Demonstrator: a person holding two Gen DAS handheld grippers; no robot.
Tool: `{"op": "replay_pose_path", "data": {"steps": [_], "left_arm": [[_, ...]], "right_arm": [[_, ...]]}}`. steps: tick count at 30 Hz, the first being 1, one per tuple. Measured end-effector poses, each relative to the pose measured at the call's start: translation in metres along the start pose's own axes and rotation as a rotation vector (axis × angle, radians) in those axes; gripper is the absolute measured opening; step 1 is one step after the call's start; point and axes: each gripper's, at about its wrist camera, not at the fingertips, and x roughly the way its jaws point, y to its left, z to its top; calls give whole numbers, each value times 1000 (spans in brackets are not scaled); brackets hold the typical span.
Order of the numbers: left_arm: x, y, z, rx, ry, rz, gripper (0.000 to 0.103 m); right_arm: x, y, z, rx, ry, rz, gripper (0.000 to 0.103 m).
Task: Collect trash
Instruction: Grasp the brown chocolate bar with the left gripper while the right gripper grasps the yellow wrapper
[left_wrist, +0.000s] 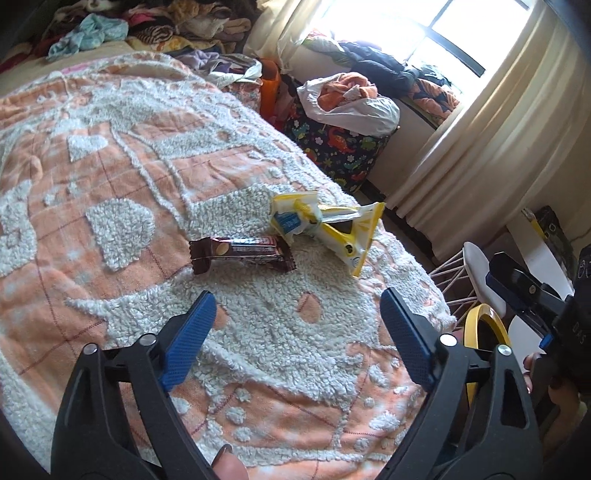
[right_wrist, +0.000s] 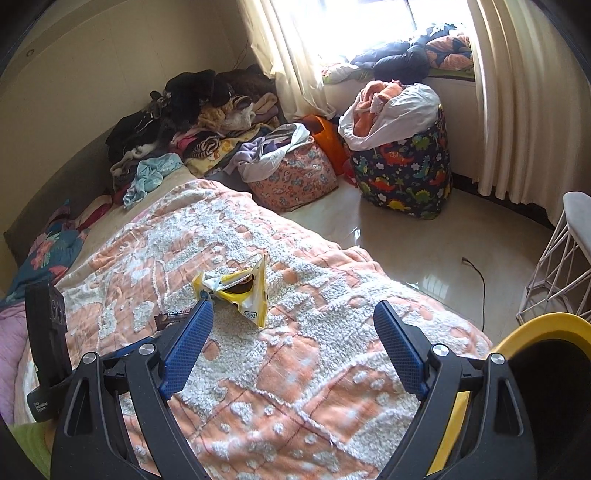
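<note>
A brown chocolate bar wrapper (left_wrist: 240, 254) and a crumpled yellow and white wrapper (left_wrist: 325, 225) lie side by side on an orange and white blanket (left_wrist: 110, 155) on the bed. My left gripper (left_wrist: 295, 310) is open and empty, a little short of both wrappers. My right gripper (right_wrist: 291, 325) is open and empty, above the blanket, with the yellow wrapper (right_wrist: 240, 291) just beyond its left finger. The brown wrapper (right_wrist: 173, 317) is partly hidden behind that finger. A yellow-rimmed black bin (right_wrist: 546, 332) stands at the bed's right edge.
Clothes are piled at the bed's far end (right_wrist: 192, 122). A dinosaur-print hamper (right_wrist: 402, 170) and a floral bag (right_wrist: 291, 177) stand on the floor by the window. A white wire stool (right_wrist: 561, 258) stands at the right. A cable (right_wrist: 480, 280) lies on the floor.
</note>
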Motion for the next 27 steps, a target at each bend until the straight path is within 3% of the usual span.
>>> {"op": "replay_pose_path", "data": {"steps": [7, 14, 18, 22, 25, 27], "left_arm": [[17, 19, 9, -89, 9, -8, 69], [26, 25, 19, -127, -4, -12, 68], [28, 30, 23, -147, -9, -13, 66], [29, 35, 26, -174, -12, -11, 62], [30, 37, 28, -190, -13, -11, 60], [31, 40, 29, -203, -15, -9, 57]], "right_arm": [[35, 2, 1, 9, 56, 33, 83], [71, 4, 5, 17, 123, 62, 70], [92, 6, 10, 35, 154, 93, 55], [108, 11, 13, 25, 176, 108, 47], [119, 14, 14, 32, 197, 129, 35], [122, 15, 13, 43, 208, 141, 20]]}}
